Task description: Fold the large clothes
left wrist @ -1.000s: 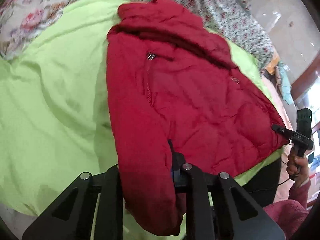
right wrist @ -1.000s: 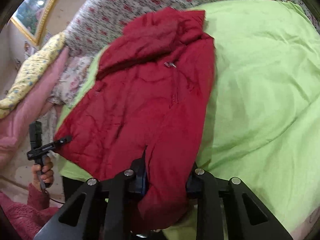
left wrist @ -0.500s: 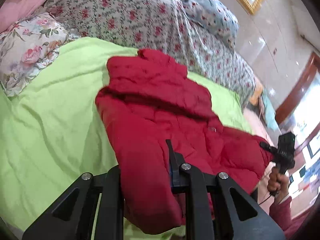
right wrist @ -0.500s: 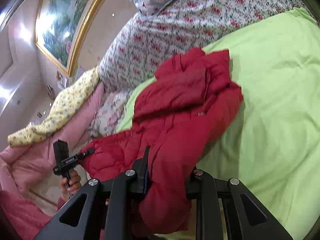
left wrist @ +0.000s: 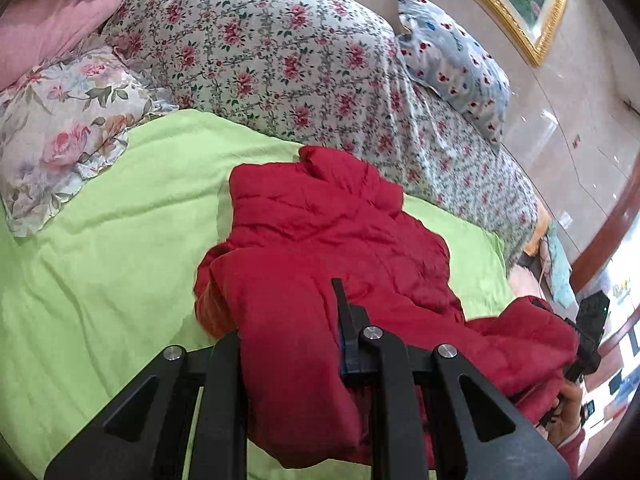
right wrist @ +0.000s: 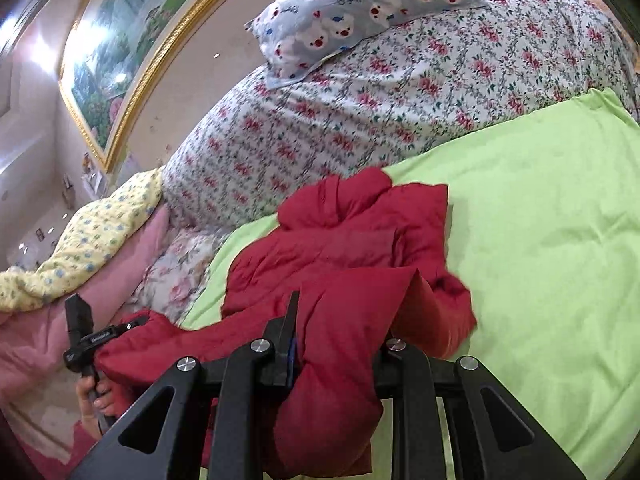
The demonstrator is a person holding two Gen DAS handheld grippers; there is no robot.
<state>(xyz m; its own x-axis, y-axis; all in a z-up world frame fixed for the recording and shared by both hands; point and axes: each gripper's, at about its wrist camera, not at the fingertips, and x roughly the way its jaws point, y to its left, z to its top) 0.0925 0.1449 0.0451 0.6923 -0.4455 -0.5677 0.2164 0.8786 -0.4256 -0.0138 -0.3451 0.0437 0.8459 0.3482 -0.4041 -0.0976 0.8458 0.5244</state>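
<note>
A red padded jacket (left wrist: 328,240) lies on a green blanket (left wrist: 100,248), its hood end toward the pillows and its near end lifted. My left gripper (left wrist: 292,344) is shut on one bottom corner of the jacket, the cloth bulging between its fingers. My right gripper (right wrist: 340,352) is shut on the other bottom corner (right wrist: 344,320). Each gripper shows in the other's view: the right one (left wrist: 588,332) at the far right, the left one (right wrist: 100,336) at the lower left, both pinching red cloth. The jacket's bottom half is raised off the blanket and bends toward the hood (right wrist: 352,200).
A large floral duvet (left wrist: 280,52) is heaped behind the jacket with a blue patterned pillow (left wrist: 452,52) on top. A rose-print pillow (left wrist: 60,128) and pink and yellow bedding (right wrist: 80,248) lie at one side. A gold-framed painting (right wrist: 108,60) hangs on the wall.
Both grippers have lifted the jacket's bottom edge up off the blanket and carried it toward the hood. The jacket, flat a second ago, now bends in the middle.
</note>
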